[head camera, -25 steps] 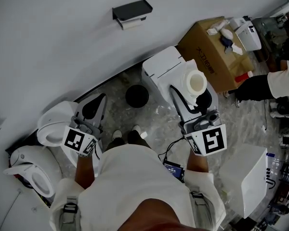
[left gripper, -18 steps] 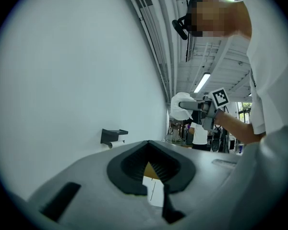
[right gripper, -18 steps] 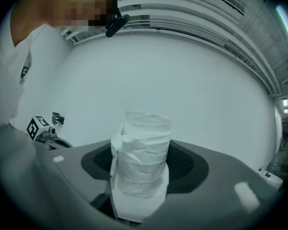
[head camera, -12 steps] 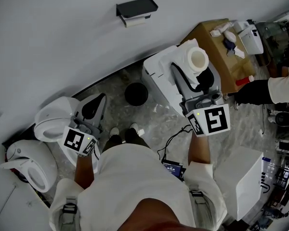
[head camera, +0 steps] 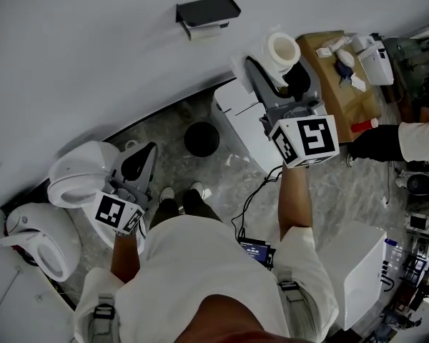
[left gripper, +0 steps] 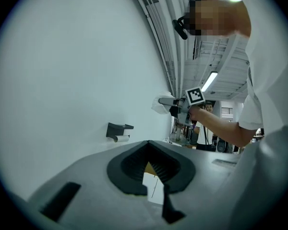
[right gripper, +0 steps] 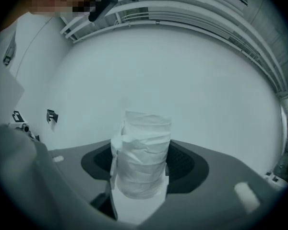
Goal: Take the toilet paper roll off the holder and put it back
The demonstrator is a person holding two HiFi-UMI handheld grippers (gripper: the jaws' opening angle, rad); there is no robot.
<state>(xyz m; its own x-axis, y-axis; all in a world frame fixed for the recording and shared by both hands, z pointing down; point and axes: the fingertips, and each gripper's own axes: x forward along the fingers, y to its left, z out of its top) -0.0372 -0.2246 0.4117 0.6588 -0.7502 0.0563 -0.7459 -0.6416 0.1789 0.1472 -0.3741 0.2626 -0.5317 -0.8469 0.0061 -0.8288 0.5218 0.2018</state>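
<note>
Paper wound in loose, crinkled white layers makes up the toilet paper roll (head camera: pixel 282 51), a stubby cylinder with a hollow core; the right claw (head camera: pixel 275 66) grips it by its sides between dark ribbed pads, and the roll stands upright there, off the holder (head camera: pixel 207 11) and to its right, close to the wall (head camera: pixel 93 63). The holder is a dark, flat-topped bracket fixed to the plain pale wall, with a short pale bar under its shelf; bare wall lies between it and the roll, so the way across is open. The left claw (head camera: pixel 139 161) hangs low by a glossy white toilet (head camera: pixel 75 184); its tips meet and nothing sits between them. Below the right arm stands a boxy white unit (head camera: pixel 236 109) with hard corners, and a round black object (head camera: pixel 202 139) rests on the mottled stone floor (head camera: pixel 222 177) beside it; a cardboard box (head camera: pixel 350 84) lies further right. From the right gripper view the roll covers the claw's far ends; the lower part of the roll is blurred, and the holder shows only as a tiny dark shape at the left edge.
</note>
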